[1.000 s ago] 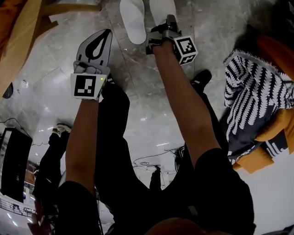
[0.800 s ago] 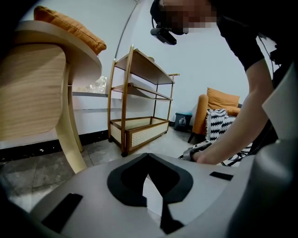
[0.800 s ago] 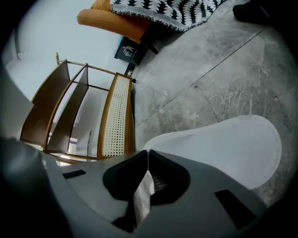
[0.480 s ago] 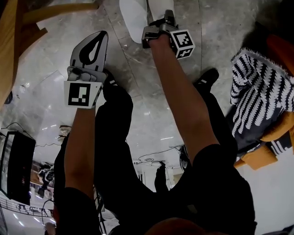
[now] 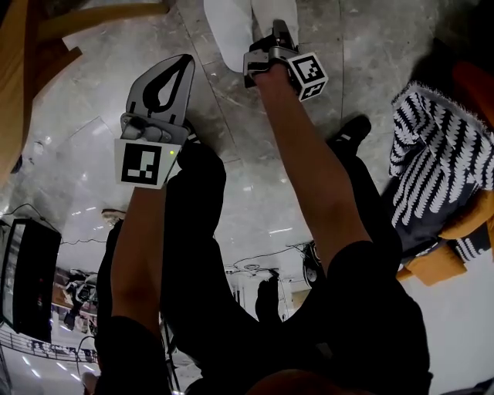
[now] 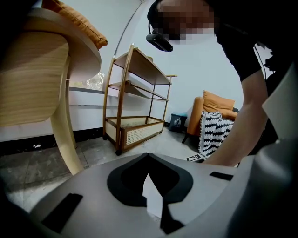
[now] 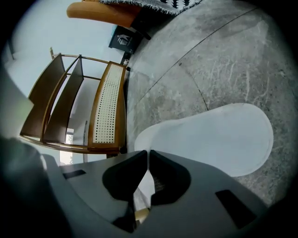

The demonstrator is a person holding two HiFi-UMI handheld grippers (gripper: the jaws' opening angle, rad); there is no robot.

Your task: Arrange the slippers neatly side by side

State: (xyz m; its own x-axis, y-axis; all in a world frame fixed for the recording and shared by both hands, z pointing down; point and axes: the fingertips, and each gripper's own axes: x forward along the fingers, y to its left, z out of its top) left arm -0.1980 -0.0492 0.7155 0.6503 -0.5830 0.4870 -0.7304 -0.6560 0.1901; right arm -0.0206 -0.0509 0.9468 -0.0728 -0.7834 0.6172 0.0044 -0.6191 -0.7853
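Observation:
Two white slippers are at the top of the head view, on the grey marble floor. The left slipper [image 5: 226, 35] lies flat; in the right gripper view it [image 7: 219, 137] is just beyond the jaws. My right gripper [image 5: 278, 31] [image 7: 148, 155] is shut on the edge of the right slipper [image 5: 272, 11], and white material [image 7: 141, 188] shows pinched between its jaws. My left gripper [image 5: 182, 62] [image 6: 148, 155] hovers left of the slippers and apart from them. Its jaws are shut with nothing held.
A wooden chair [image 5: 35, 46] stands at the upper left. An orange armchair [image 5: 463, 224] with a black-and-white throw [image 5: 440, 146] is at the right. A wooden shelf rack [image 6: 135, 107] stands beyond. A black box [image 5: 23, 270] and cables lie lower left.
My right gripper has sunk a little toward the floor with the slipper in it. The left gripper has stayed about where it was.

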